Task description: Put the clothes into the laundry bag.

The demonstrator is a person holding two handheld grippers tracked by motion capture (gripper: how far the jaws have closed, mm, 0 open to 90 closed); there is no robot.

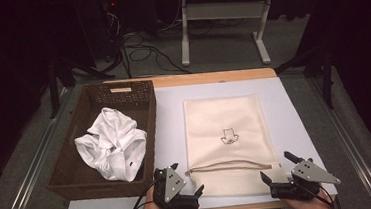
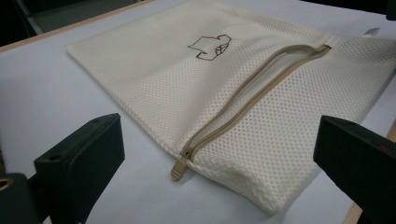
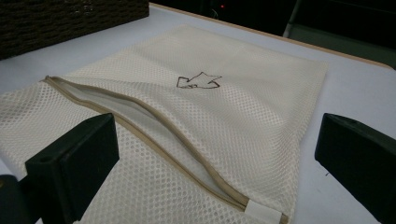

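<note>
Wicker basket (image 1: 72,158), dark brown, sits at the left of the table (image 1: 169,111) with a crumpled white garment (image 1: 112,143) lying inside it. Just right of the basket's near corner the left gripper (image 1: 185,179) rests in the person's hand at the table's near edge, its jaws spread wide apart and closed on nothing. In the left gripper view those jaws frame the near left corner of the mesh bag (image 2: 154,79), where the tan zipper pull (image 2: 179,169) lies on the white surface. The zipper (image 1: 233,164) runs across the bag's near end and gapes open along its length. The cream bag lies flat in the middle of the table, apart from the basket, with a small dark emblem (image 1: 229,136) on its upper face. At the bag's near right corner the right gripper (image 1: 276,168) is held with its jaws likewise spread wide, gripping nothing; its own view looks across the open zipper (image 3: 154,135) toward the emblem (image 3: 198,81)
</note>
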